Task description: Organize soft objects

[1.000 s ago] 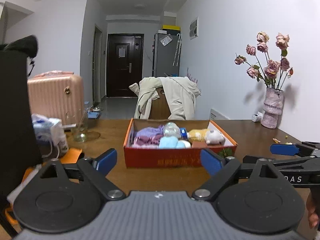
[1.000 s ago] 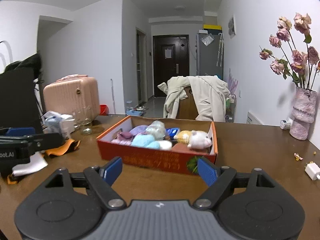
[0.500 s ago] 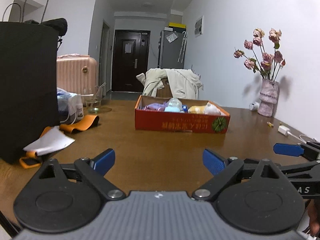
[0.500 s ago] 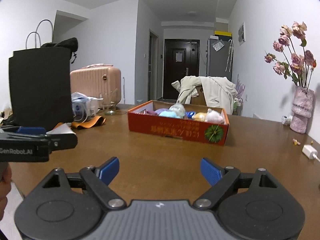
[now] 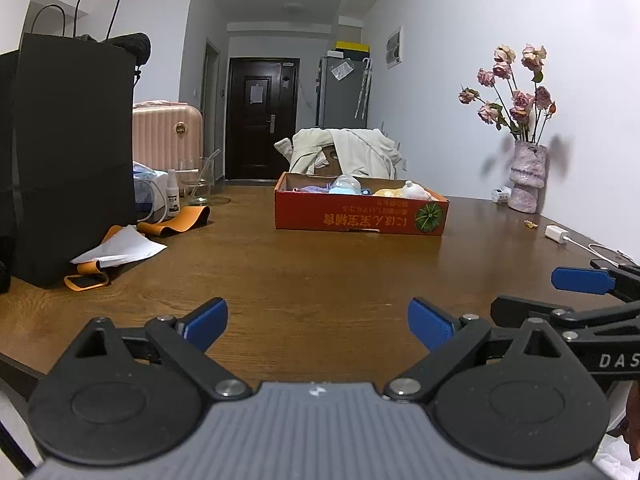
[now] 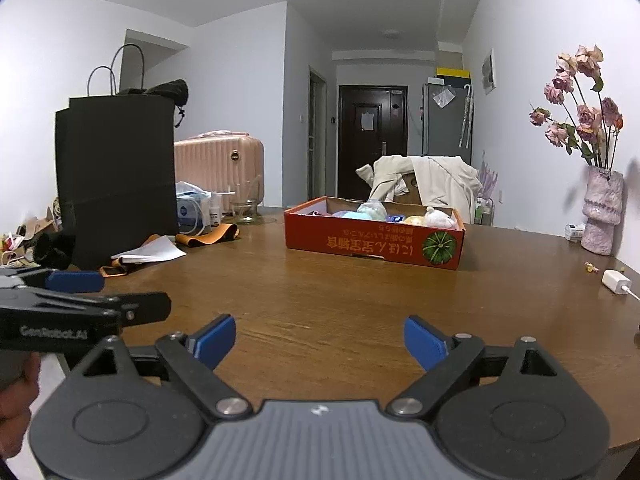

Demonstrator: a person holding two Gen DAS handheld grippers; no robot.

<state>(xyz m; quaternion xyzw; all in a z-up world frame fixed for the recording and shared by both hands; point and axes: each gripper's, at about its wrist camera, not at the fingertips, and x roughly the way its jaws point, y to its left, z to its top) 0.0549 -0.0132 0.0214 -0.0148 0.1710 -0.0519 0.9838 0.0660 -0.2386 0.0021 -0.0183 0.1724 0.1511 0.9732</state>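
A red cardboard box [image 5: 360, 216] stands on the brown table [image 5: 320, 272], far ahead of both grippers; it also shows in the right wrist view [image 6: 372, 240]. Inside lie several soft toys: a pale blue one [image 5: 344, 186], a yellow one [image 5: 386, 192] and a white one [image 5: 416, 190]. My left gripper [image 5: 318, 322] is open and empty above the table's near edge. My right gripper [image 6: 320, 338] is open and empty too, beside the left one.
A tall black paper bag [image 5: 76, 160] stands at the left with white paper [image 5: 120, 250] and orange straps [image 5: 176, 224] at its foot. A vase of dried roses [image 5: 526, 172] and a white charger [image 5: 558, 234] are at the right. A chair with a beige jacket [image 5: 344, 152] is behind the box.
Both grippers have pulled back from the box to the table's near edge, so the box looks smaller and farther. Both stayed open and empty.
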